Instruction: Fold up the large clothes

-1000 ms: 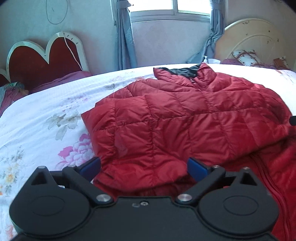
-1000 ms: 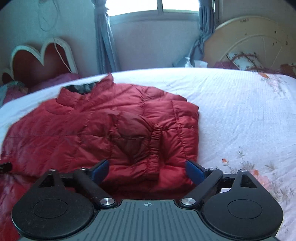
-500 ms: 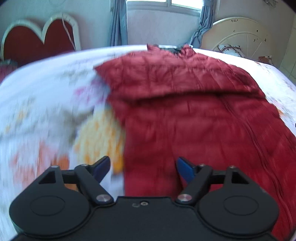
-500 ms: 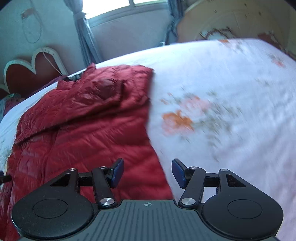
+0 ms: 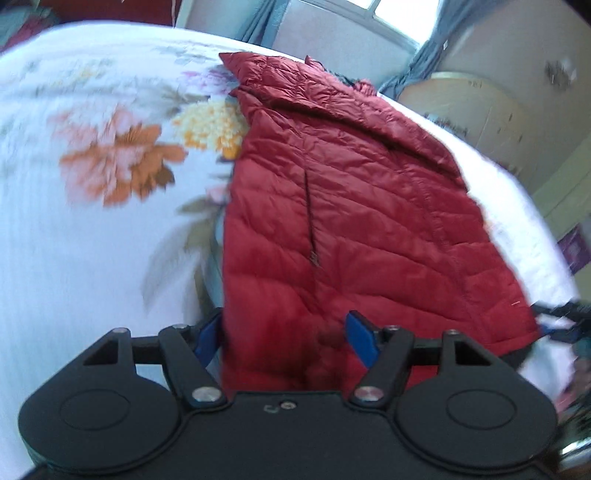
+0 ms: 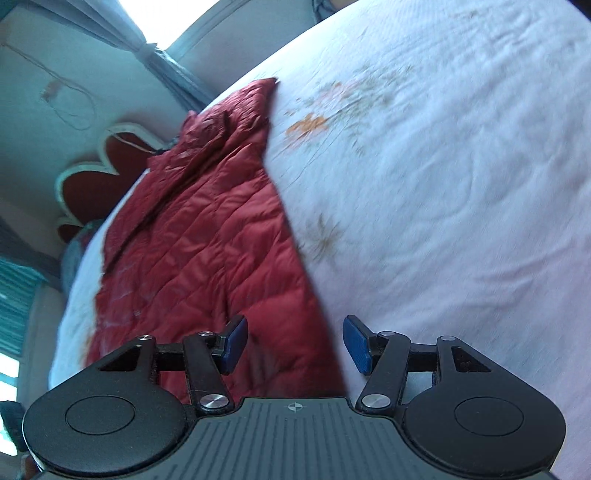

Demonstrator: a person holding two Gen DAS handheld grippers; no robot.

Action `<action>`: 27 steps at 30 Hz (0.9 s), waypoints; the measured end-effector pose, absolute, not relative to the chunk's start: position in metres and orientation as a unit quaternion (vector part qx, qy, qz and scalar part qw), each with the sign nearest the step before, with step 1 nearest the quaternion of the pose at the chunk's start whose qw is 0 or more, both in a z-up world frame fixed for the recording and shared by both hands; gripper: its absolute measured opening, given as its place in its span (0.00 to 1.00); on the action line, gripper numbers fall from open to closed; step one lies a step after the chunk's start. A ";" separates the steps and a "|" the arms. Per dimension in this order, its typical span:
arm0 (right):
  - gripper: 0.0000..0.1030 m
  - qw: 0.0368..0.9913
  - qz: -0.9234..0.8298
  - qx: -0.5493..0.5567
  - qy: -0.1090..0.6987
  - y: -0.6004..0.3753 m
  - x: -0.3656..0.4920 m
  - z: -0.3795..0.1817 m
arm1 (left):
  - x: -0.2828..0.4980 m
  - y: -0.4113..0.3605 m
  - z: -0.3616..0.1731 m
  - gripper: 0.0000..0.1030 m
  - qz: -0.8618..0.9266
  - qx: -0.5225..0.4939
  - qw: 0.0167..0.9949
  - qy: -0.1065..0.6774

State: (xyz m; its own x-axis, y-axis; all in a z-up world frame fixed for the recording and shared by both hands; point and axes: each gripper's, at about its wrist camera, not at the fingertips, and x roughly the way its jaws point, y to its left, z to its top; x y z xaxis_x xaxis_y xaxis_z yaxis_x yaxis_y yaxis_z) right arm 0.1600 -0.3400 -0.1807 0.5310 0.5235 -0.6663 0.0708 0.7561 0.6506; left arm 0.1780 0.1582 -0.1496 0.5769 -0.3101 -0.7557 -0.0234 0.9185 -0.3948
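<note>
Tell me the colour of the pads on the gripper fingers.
Blue pads on black fingers, clearest in the right wrist view.

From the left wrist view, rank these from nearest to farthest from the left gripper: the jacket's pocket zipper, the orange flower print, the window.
1. pocket zipper on the red down jacket, just ahead of the left gripper.
2. orange flower print, on the bedsheet further ahead to the left.
3. window, top right, beyond the bed.
</note>
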 end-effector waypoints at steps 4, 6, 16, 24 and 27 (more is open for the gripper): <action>0.46 0.803 0.181 0.332 0.461 -0.333 0.165 -0.185 | 0.175 0.174 -0.159 0.64 -0.092 -0.287 0.848 0.436; 0.19 0.791 0.194 0.339 0.471 -0.330 0.169 -0.190 | 0.177 0.182 -0.166 0.46 -0.084 -0.337 0.835 0.427; 0.05 0.809 0.218 0.348 0.421 -0.347 0.117 -0.179 | 0.125 0.177 -0.156 0.06 -0.063 -0.361 0.856 0.364; 0.05 0.805 0.216 0.357 0.421 -0.360 0.090 -0.177 | 0.101 0.181 -0.155 0.06 -0.052 -0.404 0.847 0.342; 0.05 0.823 0.228 0.349 0.387 -0.360 0.104 -0.146 | 0.113 0.185 -0.129 0.06 -0.066 -0.406 0.860 0.302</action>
State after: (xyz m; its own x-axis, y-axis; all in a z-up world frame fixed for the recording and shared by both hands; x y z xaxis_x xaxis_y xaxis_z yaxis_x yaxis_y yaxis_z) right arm 0.1042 -0.3595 -0.1458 0.5970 0.6446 -0.4776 -0.1051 0.6531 0.7500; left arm 0.1125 0.1847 -0.1288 0.8089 -0.3584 -0.4660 -0.1317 0.6620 -0.7378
